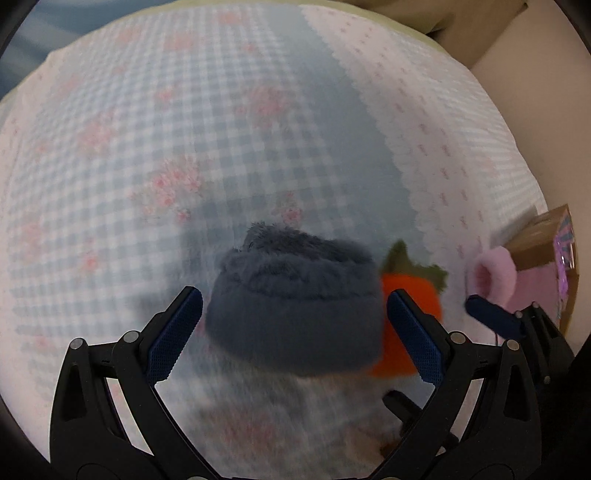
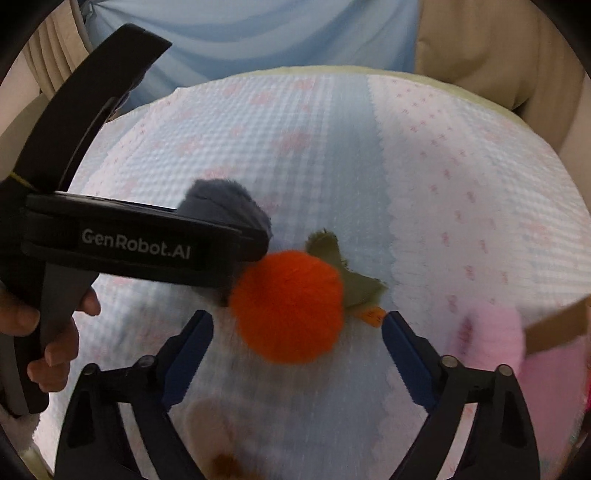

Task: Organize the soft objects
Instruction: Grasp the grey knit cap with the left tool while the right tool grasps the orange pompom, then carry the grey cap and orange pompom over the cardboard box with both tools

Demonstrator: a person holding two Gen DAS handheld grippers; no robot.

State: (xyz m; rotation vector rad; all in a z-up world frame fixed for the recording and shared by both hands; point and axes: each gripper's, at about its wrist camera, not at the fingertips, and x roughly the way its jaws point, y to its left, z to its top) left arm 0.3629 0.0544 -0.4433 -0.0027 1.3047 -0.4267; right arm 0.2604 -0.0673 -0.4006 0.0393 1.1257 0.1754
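Note:
A grey-blue fuzzy plush (image 1: 295, 302) lies on the checked bed cover (image 1: 184, 129). My left gripper (image 1: 295, 328) is open and straddles it, one blue pad close on each side without squeezing. Just to its right sits an orange plush (image 1: 410, 291) with green felt leaves. In the right wrist view my right gripper (image 2: 299, 350) is open, and the orange plush (image 2: 288, 306) lies between and just ahead of its pads with gaps on both sides. The left gripper's black body (image 2: 129, 243), held by a hand (image 2: 55, 343), covers part of the grey-blue plush (image 2: 225, 206).
A pink plush (image 2: 491, 339) leans at a cardboard box (image 1: 546, 240) off the bed's right edge. A pale plush (image 2: 214, 424) with a brown patch lies under the right gripper. Curtains (image 2: 240, 33) hang behind the bed.

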